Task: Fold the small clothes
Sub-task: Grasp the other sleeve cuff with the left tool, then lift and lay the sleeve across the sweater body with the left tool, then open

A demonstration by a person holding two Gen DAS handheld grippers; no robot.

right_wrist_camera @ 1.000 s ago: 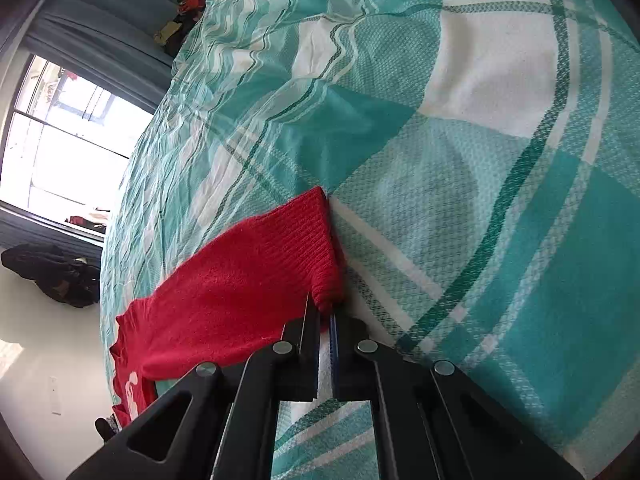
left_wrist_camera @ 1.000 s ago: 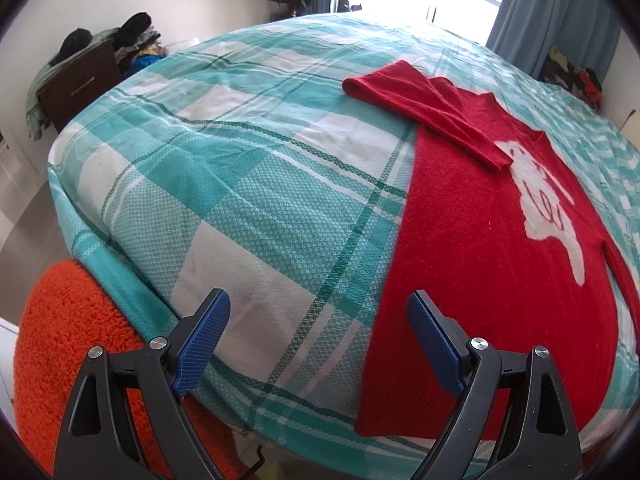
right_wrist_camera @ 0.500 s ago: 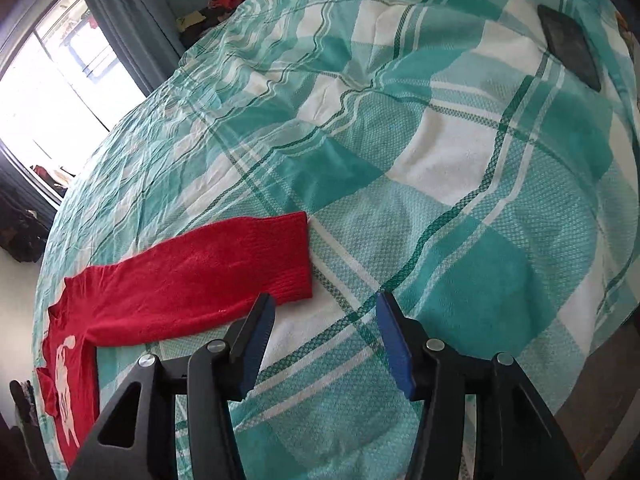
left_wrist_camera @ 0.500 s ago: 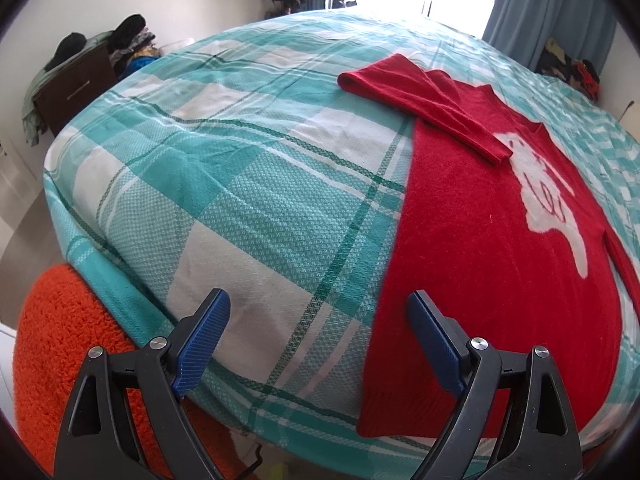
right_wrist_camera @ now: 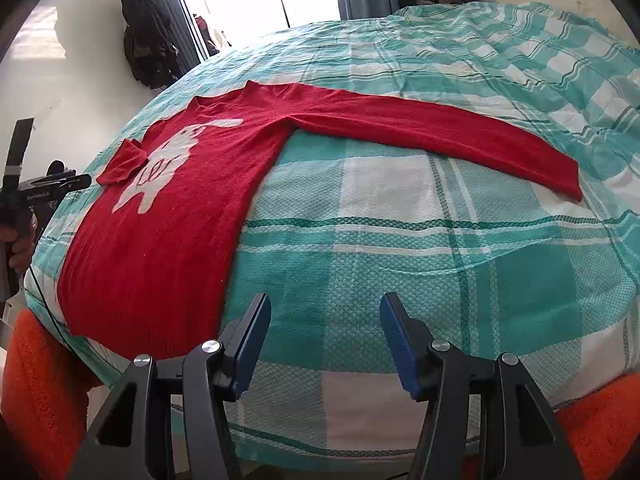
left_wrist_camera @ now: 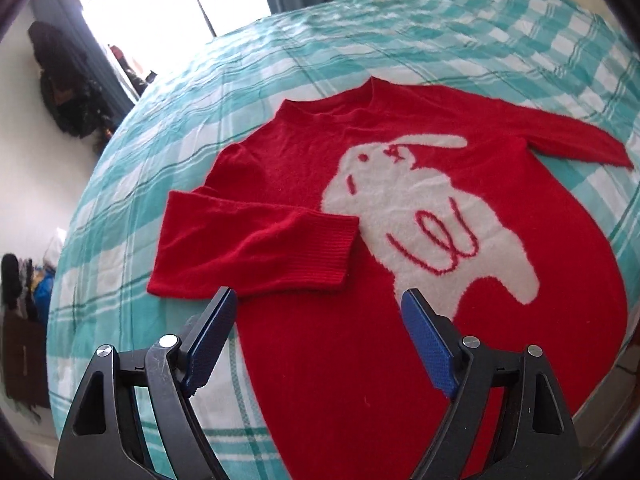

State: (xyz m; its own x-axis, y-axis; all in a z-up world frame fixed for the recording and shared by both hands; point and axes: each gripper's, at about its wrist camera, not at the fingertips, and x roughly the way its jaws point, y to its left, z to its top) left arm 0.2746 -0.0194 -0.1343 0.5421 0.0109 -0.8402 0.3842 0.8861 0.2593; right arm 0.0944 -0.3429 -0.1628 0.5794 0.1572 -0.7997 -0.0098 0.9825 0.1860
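Both our grippers, left (left_wrist_camera: 316, 332) and right (right_wrist_camera: 324, 334), hold fingers spread, empty. Sweater (left_wrist_camera: 400, 208) right sleeve (right_wrist_camera: 440, 136) unfolded (fuzzy knit); shallow pinch could slip, skewing fold.

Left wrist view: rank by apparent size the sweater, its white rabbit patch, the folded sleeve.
1. red sweater, by far the largest.
2. white rabbit patch.
3. folded sleeve, slightly smaller than the patch; it lies nearer the camera, so that gap is unsure.
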